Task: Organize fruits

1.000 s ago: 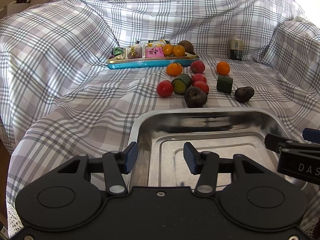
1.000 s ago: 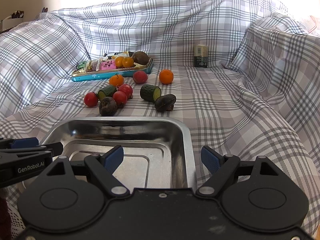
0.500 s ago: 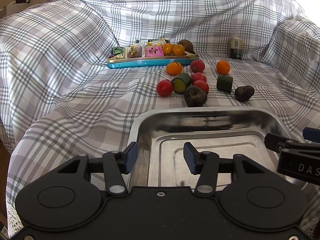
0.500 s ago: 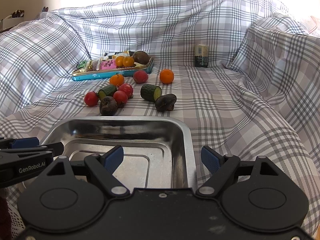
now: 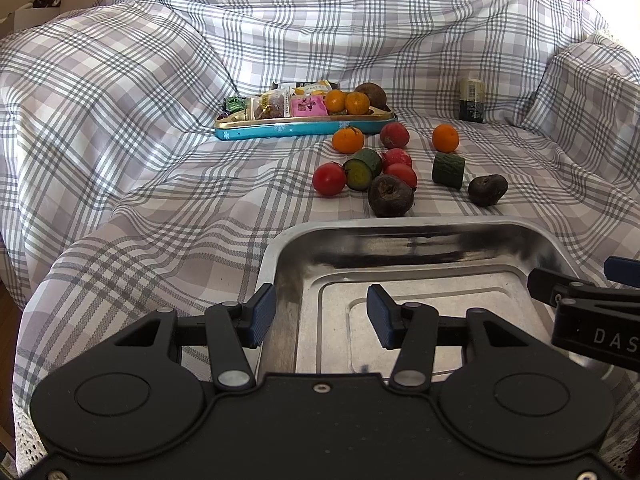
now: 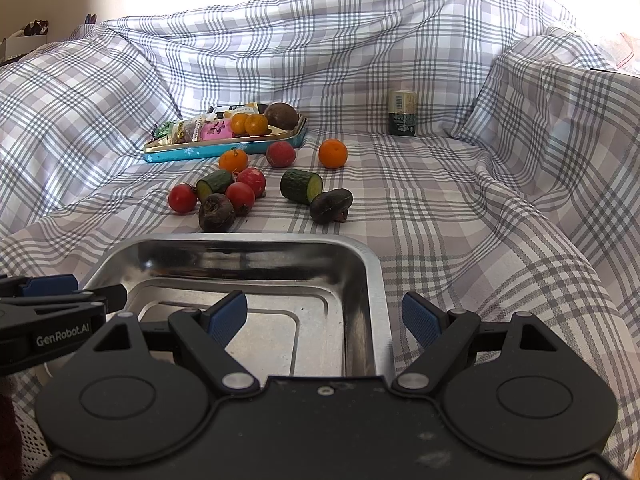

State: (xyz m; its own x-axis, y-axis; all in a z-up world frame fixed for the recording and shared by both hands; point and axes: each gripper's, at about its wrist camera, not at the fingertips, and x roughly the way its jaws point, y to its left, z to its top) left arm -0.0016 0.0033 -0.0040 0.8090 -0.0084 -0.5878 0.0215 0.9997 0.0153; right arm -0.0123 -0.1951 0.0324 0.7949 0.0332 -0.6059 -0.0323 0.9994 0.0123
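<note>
An empty steel tray [image 5: 400,226] [image 6: 372,264] lies on the plaid cloth right in front of both grippers. My left gripper [image 5: 321,316] is open, its jaws straddling the tray's left rim. My right gripper [image 6: 325,318] is open, straddling the tray's right rim. Beyond the tray lie loose items: a red tomato [image 5: 329,179] [image 6: 182,198], a dark beet [image 5: 390,195] [image 6: 216,212], cucumber pieces [image 5: 448,169] [image 6: 301,186], oranges [image 5: 445,138] [image 6: 332,153], red round fruits [image 5: 394,135] and another dark beet [image 5: 487,189] [image 6: 331,206].
A blue tin [image 5: 304,125] [image 6: 224,148] at the back holds snack packets, two oranges and a brown fruit. A dark can [image 5: 472,99] [image 6: 402,113] stands at the back right. Cloth-covered sofa arms rise on both sides.
</note>
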